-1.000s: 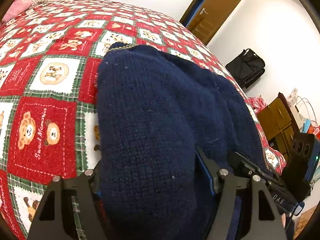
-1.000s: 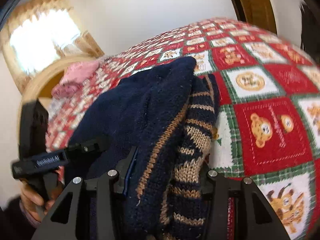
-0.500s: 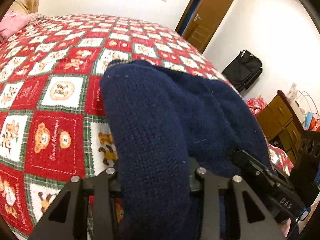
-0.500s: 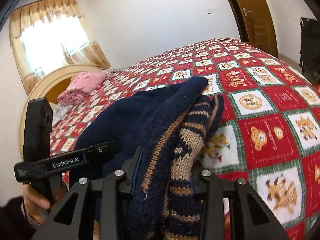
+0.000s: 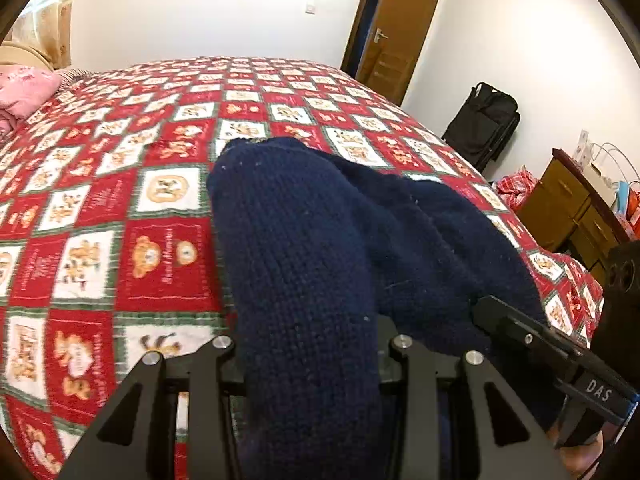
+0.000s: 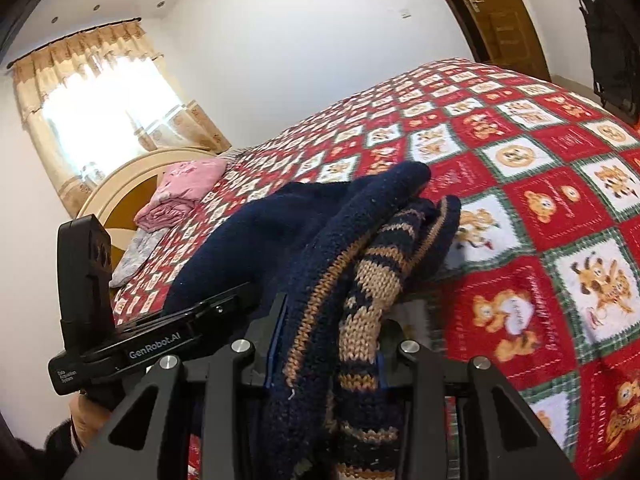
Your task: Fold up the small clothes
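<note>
Left wrist view shows the left gripper (image 5: 308, 364) clamped on a thick fold of the navy sweater (image 5: 320, 248), which bunches over the near side of the bear-patterned quilt (image 5: 100, 208), while the right gripper (image 6: 326, 360) pinches its tan-striped edge.

Sweater (image 5: 304, 280) bottom edge cut off

Bright daylight from blown-out window (image 6: 100, 100); fisheye bending, dark vignette.

Bed, teddy-bear quilt (image 5: 168, 248); navy sweater (image 5: 304, 248), pink clothes (image 6: 180, 188) on it.
</note>
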Motion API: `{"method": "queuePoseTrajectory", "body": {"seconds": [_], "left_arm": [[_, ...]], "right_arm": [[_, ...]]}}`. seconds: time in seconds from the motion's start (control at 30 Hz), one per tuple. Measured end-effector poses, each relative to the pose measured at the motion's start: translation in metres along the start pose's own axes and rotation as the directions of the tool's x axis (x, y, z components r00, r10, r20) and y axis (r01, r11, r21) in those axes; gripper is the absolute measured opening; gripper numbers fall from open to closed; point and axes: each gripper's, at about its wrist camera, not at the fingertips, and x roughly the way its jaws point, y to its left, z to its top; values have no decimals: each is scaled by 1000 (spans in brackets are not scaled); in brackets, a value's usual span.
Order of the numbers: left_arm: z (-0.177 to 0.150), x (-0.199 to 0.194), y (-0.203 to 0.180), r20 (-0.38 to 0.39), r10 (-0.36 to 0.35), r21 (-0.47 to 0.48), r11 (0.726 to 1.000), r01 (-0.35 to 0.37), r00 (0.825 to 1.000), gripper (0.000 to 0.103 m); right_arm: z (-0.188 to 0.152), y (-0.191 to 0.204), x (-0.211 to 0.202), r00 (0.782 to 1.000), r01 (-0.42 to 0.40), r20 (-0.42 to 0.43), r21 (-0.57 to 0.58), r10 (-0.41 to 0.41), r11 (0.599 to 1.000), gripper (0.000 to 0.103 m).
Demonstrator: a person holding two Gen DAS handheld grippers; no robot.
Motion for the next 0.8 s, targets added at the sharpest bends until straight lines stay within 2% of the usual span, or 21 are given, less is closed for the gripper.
{"method": "queuePoseTrajectory", "body": {"seconds": [0.23,0.47,0.7,0.8], "left_arm": [[1,-24,21,39,61,-7,998,-61,997,40],[1,-42,55,70,118,-62,992,-114,990,40],[6,-62,98,103,182,-124,978,-169,978,40],[9,-69,118,118,224,-147,968,-206,967,40]], "right_arm": [[6,38,18,999,-49,-18,-46,48,998,36],[14,80,43,994,-100,-43,-112,96,989,36],[24,127,76,985,-172,-68,-183,162,968,36],[26,146,95,978,-206,-82,-196,194,959,36]]}}
